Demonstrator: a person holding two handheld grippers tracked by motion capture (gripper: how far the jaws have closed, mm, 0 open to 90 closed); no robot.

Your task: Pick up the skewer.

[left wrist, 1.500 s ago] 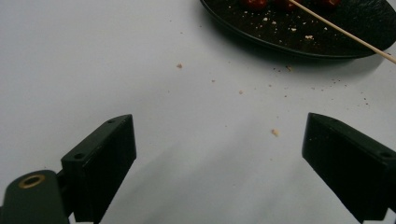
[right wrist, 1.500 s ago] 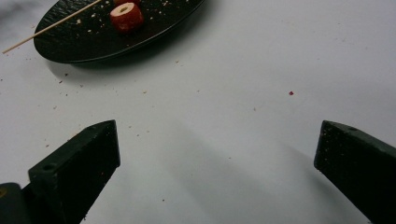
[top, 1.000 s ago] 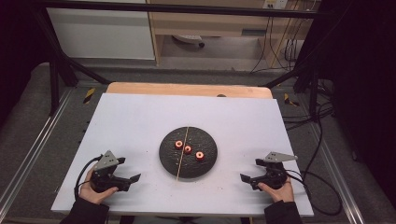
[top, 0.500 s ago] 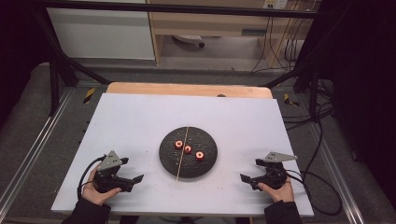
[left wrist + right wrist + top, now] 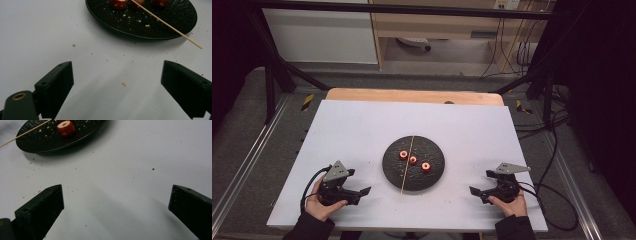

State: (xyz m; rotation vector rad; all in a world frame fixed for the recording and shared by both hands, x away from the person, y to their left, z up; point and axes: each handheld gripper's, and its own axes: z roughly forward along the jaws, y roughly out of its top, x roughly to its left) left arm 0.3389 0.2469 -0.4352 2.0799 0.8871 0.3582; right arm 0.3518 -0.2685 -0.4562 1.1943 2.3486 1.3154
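1. Both the left gripper (image 5: 362, 192) and the right gripper (image 5: 475, 192) rest on the table (image 5: 362, 125), jaws spread wide, holding nothing.
2. The skewer (image 5: 407, 163) lies across the black plate (image 5: 392, 170) between 3 red pieces (image 5: 413, 160).
3. Likely best: 1 gripper pinches the skewer's overhanging near end, the other steadies a piece.

A white table top (image 5: 362, 130) carried scattered crumbs (image 5: 124, 84) near its front. Behind it ran a wooden strip (image 5: 412, 95) (far edge), then a pale cabinet (image 5: 319, 35) and hanging cables (image 5: 512, 47).
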